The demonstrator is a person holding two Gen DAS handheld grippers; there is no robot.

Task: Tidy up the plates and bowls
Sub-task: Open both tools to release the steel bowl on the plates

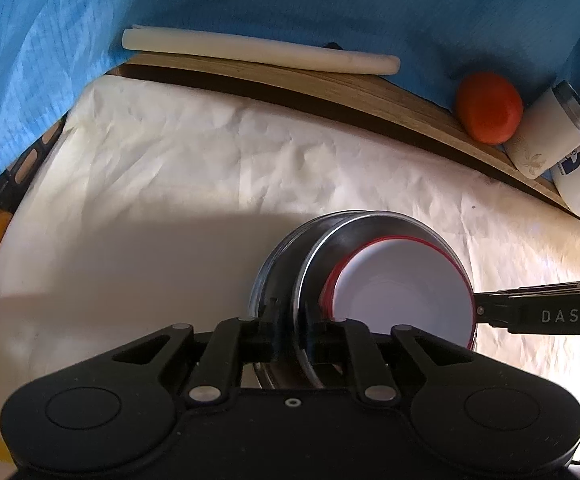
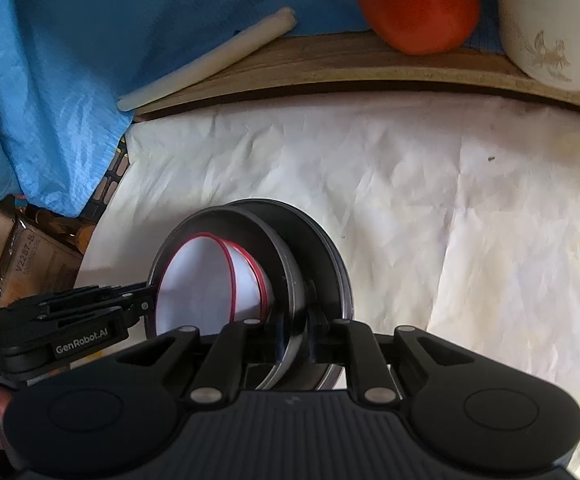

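Both grippers, left [image 1: 293, 330] and right [image 2: 294, 334], were clamped on the steel rims [image 1: 304, 276] at six o'clock. If either were loosened unevenly, the stack could be tipped and the white bowls [image 1: 406, 290] spilled.

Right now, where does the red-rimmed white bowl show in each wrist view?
Left wrist: red-rimmed white bowl lower right of centre, nested in the steel plates.
Right wrist: the bowl lower left of centre, in the same stack.
Shared landmark: orange fruit, upper right in both.
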